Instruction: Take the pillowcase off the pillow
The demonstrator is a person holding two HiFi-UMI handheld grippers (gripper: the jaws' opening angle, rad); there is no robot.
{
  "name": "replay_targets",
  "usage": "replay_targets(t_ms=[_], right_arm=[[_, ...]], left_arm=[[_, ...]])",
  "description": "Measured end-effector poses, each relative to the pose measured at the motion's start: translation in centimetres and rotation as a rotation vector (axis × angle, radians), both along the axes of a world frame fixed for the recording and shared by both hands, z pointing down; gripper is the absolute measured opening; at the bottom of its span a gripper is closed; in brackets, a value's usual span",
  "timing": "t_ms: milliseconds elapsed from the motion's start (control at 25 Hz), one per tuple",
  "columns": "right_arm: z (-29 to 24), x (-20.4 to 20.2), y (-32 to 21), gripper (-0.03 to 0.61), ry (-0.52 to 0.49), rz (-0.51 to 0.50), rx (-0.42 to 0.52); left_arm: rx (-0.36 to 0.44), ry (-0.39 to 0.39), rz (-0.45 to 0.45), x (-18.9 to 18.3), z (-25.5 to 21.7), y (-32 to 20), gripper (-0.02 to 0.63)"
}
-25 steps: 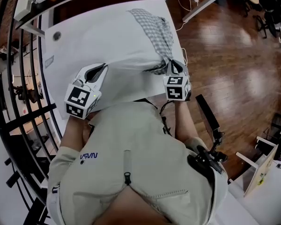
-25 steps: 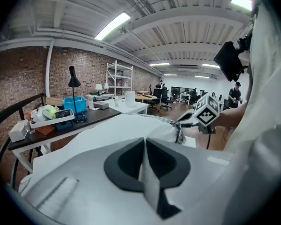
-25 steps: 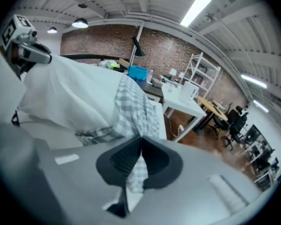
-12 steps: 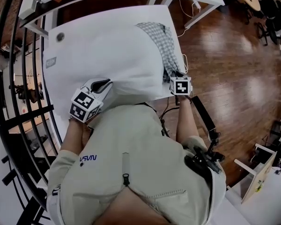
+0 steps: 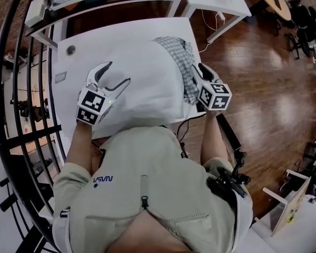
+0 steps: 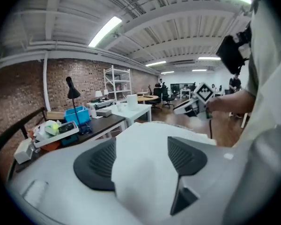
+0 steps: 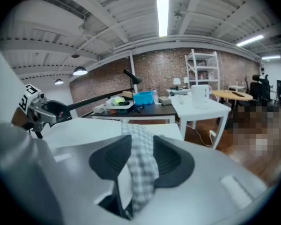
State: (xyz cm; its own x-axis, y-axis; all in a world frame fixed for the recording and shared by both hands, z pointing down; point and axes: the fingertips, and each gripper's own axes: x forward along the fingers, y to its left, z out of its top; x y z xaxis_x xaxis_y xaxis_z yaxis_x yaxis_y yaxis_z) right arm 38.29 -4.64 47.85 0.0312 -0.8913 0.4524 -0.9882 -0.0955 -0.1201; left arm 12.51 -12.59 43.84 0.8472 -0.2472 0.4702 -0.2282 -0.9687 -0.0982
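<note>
- Pillow: white, laid across the table, just in front of the person.
- Pillowcase: checked, gathered along the pillow's right end, most of the pillow being left bare.
- Left gripper: held over the pillow's left part. The jaws have just been opening and are spread wide, with white pillow cloth between the pads, unclamped.
- Right gripper: held at the pillow's right end. The jaws have just been opening and are parted, with a strip of pillowcase lying loose between the pads.
</note>
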Motion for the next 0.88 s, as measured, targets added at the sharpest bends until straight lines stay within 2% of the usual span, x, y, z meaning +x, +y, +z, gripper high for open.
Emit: replay_targets(t_ms=[80, 200, 320, 440, 520, 720, 800, 880], right_arm=[[-0.2, -1.6, -3.6, 0.155, 0.022, -0.093, -0.006], [0.5, -3.3, -7.9, 0.176, 0.006, -0.173, -0.023], [3.0, -4.2, -10.1, 0.176, 0.032, -0.212, -0.106], [5.6, -3.9, -10.5, 0.160, 0.109, -0.220, -0.211], [5.3, -2.0, -10.8, 0.009, 0.159, -0.148, -0.211], [3.5, 5.9, -11.8, 0.009, 0.196, 0.126, -0.177], [5.6, 8.6, -11.1, 0.009, 0.165, 0.208, -0.257], [9.8, 9.0, -9.9, 0.009, 0.112, 0.185, -0.411]], left_arm=[[-0.004, -0.093, -0.021, 0.8, 2.7, -1.7, 0.346], [-0.064, -0.204, -0.008, 1.5, 7.0, -1.7, 0.345], [-0.086, -0.217, 0.026, 1.3, 9.3, 0.2, 0.230], [-0.064, -0.169, 0.035, 0.8, 9.8, 2.3, 0.122], [-0.052, -0.120, 0.029, 0.1, 9.0, 3.0, 0.087], [0.014, 0.039, 0.058, -1.5, 4.8, 4.5, 0.072], [0.021, 0.072, 0.042, -2.0, 4.2, 4.7, 0.072], [0.024, 0.081, 0.022, -2.1, 4.1, 4.5, 0.077]])
